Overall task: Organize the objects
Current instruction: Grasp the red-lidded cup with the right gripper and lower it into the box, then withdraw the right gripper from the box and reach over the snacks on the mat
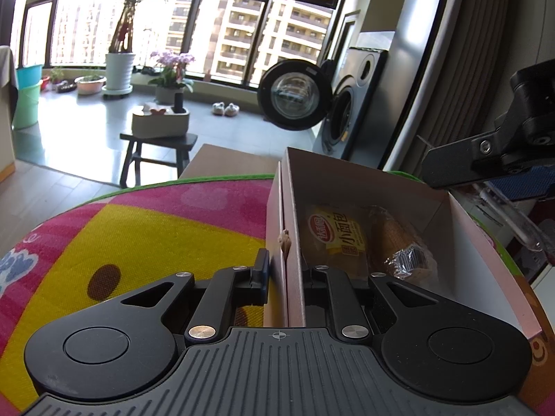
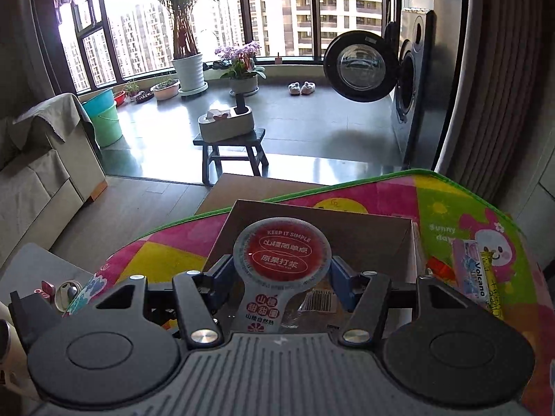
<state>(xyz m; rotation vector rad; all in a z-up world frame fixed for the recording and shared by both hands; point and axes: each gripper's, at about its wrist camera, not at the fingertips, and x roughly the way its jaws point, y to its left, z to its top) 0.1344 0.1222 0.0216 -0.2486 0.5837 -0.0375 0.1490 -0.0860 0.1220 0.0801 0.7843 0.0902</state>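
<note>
Sunlit desk (image 2: pixel 433 208), task partway: left gripper (image 1: pixel 284 274) pinches the box (image 1: pixel 347 180) wall, bread packs (image 1: pixel 340 232) already inside — right gripper (image 2: pixel 281 274) clamps a round snack cup (image 2: pixel 281 253) above it, striped packet (image 2: pixel 482 274) still outside.

The pink-sided open cardboard box (image 1: pixel 295 242) has matt paper walls, and the snack packets inside are glossy crinkled plastic film. The round red-topped snack cup (image 2: pixel 281 254) carries a shiny foil-like lid. The colourful cartoon-print mat (image 1: pixel 138 235) looks softly textured and matt.
</note>
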